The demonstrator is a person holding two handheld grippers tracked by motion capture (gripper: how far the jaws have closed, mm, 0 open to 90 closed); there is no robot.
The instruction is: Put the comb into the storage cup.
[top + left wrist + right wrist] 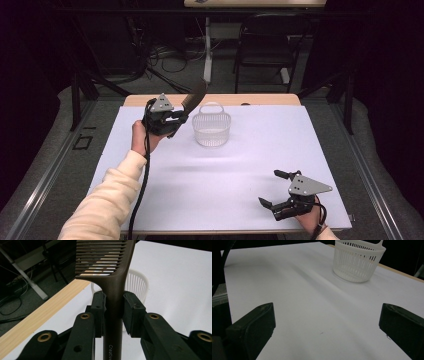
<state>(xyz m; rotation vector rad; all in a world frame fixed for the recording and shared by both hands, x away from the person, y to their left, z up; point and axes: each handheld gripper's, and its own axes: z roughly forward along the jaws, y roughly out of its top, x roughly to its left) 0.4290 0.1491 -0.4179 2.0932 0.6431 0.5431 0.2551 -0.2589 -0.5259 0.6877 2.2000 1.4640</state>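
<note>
Your left gripper (176, 120) is clamped on the handle of a brown comb (194, 96), with the pads pressing both sides of the handle just below the teeth, as the left gripper view confirms (113, 312). Note that the comb (110, 270) points up and away from your hand, toothed end raised above the table. Gripping low on the handle keeps the toothed end free, which would let that end enter a container first.

Just to the right of the comb stands a white basket (212, 129) with slotted walls and a loop handle, upright on the white table cover (210, 175), near the far edge. The comb tip hangs beside the basket rim, apart from it; judge this as the likely drop-off point.

Your right gripper (280, 191) rests low at the near right corner of the table, well apart from the basket. Its jaws stand wide apart with nothing between them, as the right gripper view shows. That position keeps it out of the working path.
</note>
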